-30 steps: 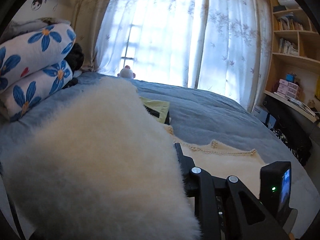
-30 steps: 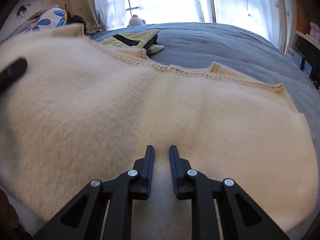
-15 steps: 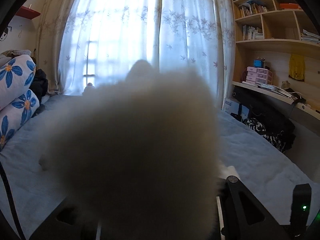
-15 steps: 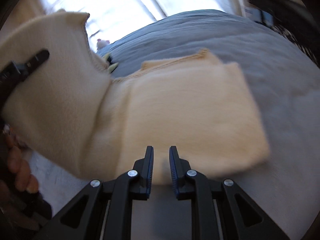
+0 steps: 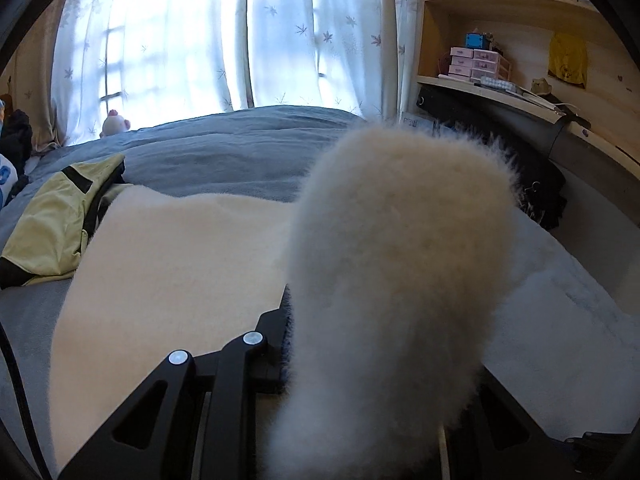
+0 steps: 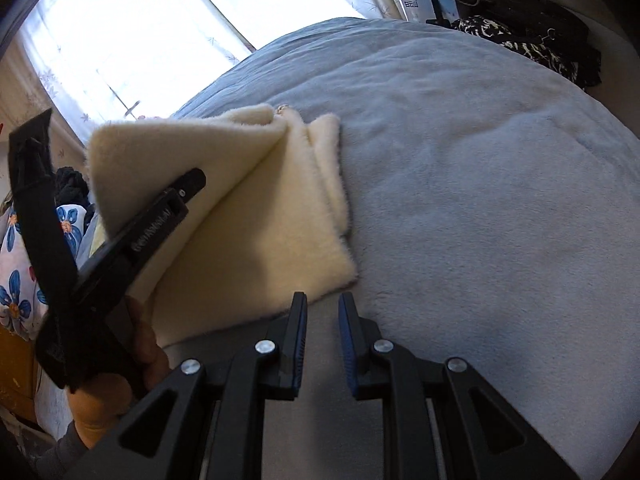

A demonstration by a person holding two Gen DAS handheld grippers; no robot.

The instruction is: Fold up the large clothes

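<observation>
Left wrist view: the left gripper (image 5: 304, 344) clamps a raised flap of the cream fleece garment (image 5: 172, 264), apparently fully closed, one finger hidden by fluff; the rest lies on the blue-grey bed (image 5: 240, 152) beside a yellow-green garment (image 5: 52, 224). Right wrist view: the right gripper (image 6: 322, 344) hovers narrowly parted, empty, just off the fleece's near edge.

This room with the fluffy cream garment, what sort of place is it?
Most likely a bedroom: a bed under a blue-grey blanket, floral pillows at its side, and sheer curtains over the window.
</observation>
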